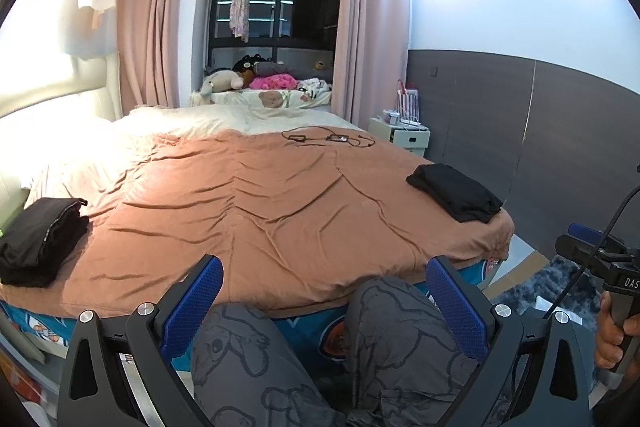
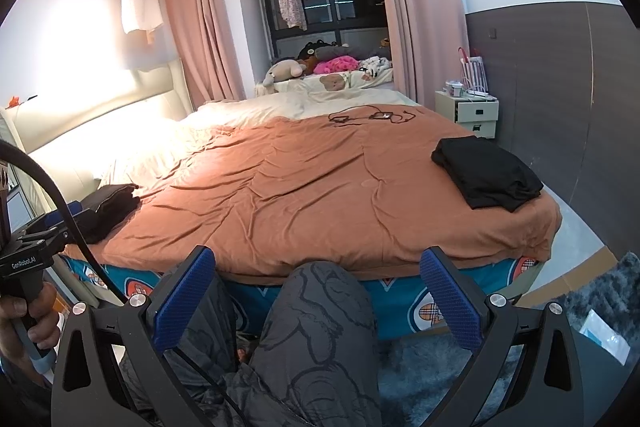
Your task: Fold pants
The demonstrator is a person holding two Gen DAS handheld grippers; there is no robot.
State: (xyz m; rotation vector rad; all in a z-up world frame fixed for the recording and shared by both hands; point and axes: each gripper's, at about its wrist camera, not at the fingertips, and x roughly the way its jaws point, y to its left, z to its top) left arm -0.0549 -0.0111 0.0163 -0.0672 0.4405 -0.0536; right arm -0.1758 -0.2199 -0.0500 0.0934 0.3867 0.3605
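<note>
A folded black stack of pants (image 1: 38,241) lies at the bed's left front corner, also in the right wrist view (image 2: 108,209). Another folded black garment (image 1: 456,193) lies at the bed's right edge, also in the right wrist view (image 2: 486,173). My left gripper (image 1: 324,285) is open and empty, held low in front of the bed above the person's knees. My right gripper (image 2: 318,275) is open and empty, also low before the bed. The right gripper shows at the right edge of the left wrist view (image 1: 592,255).
The bed has a wrinkled brown cover (image 1: 260,199). Black cables with small devices (image 1: 328,138) lie near its far end. Stuffed toys (image 1: 260,81) sit on the window ledge. A white nightstand (image 2: 468,113) stands right. A grey rug (image 2: 460,367) covers the floor.
</note>
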